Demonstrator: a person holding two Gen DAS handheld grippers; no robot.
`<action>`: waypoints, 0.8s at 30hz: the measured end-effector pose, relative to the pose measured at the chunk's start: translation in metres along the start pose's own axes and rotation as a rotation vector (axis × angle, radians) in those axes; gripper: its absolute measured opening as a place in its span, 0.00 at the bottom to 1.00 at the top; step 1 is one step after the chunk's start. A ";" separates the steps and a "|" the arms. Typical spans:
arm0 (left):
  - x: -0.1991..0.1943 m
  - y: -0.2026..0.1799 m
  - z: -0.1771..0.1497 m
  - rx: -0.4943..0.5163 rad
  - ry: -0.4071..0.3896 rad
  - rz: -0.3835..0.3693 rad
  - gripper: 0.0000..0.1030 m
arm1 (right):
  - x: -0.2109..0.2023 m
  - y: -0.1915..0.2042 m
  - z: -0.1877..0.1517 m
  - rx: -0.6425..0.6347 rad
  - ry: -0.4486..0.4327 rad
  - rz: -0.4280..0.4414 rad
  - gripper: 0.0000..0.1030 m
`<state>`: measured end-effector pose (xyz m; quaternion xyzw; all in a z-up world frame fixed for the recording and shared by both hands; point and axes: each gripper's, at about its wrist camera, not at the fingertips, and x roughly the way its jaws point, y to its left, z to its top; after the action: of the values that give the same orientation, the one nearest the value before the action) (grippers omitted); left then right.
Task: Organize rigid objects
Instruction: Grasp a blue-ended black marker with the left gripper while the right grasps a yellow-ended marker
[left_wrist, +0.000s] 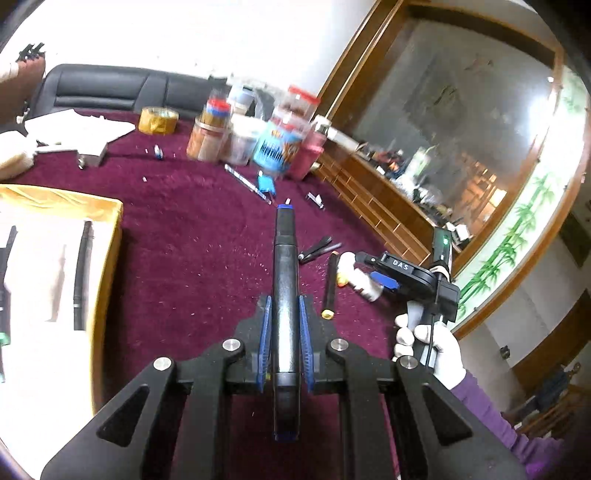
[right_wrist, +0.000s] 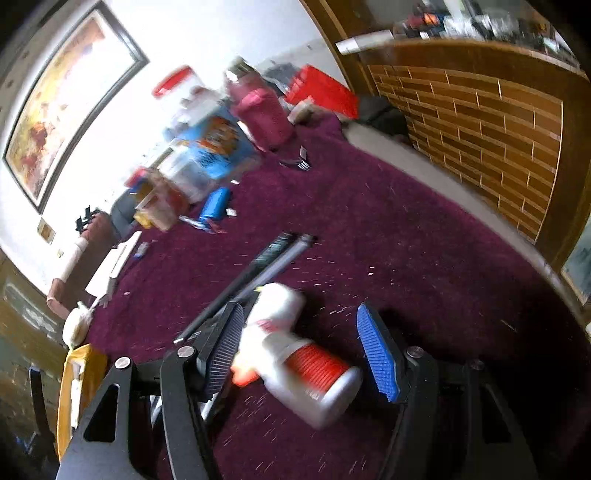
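My left gripper (left_wrist: 283, 314) is shut on a long black marker pen with a blue end (left_wrist: 283, 258), held above the maroon cloth (left_wrist: 192, 251). My right gripper (right_wrist: 301, 332) is open, its blue pads either side of a small white bottle with a red label (right_wrist: 295, 354) lying on the cloth. In the left wrist view the right gripper (left_wrist: 369, 273) is at that white bottle (left_wrist: 360, 282), beside a black stick with a yellow end (left_wrist: 330, 284). A yellow-edged box (left_wrist: 55, 258) at the left holds a black pen (left_wrist: 80, 273).
Several jars and containers (left_wrist: 258, 133) stand at the table's far side, with a tape roll (left_wrist: 158, 120). Small pens and clips (left_wrist: 321, 251) lie scattered on the cloth. A long dark rod (right_wrist: 251, 277) lies beyond the bottle. A wooden cabinet (right_wrist: 480, 122) is at the right.
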<state>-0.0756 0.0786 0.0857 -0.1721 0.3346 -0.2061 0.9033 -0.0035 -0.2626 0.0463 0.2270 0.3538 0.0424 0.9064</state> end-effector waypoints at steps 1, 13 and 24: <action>-0.010 0.001 -0.001 0.006 -0.015 -0.003 0.12 | -0.010 0.011 -0.004 -0.024 -0.007 0.030 0.58; -0.059 0.046 -0.011 -0.083 -0.084 0.021 0.12 | 0.045 0.089 -0.037 -0.226 0.208 -0.140 0.35; -0.100 0.121 -0.023 -0.241 -0.128 0.165 0.12 | 0.061 0.091 -0.027 -0.222 0.172 -0.250 0.14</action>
<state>-0.1295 0.2269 0.0687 -0.2640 0.3115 -0.0779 0.9095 0.0323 -0.1568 0.0308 0.0753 0.4487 -0.0127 0.8904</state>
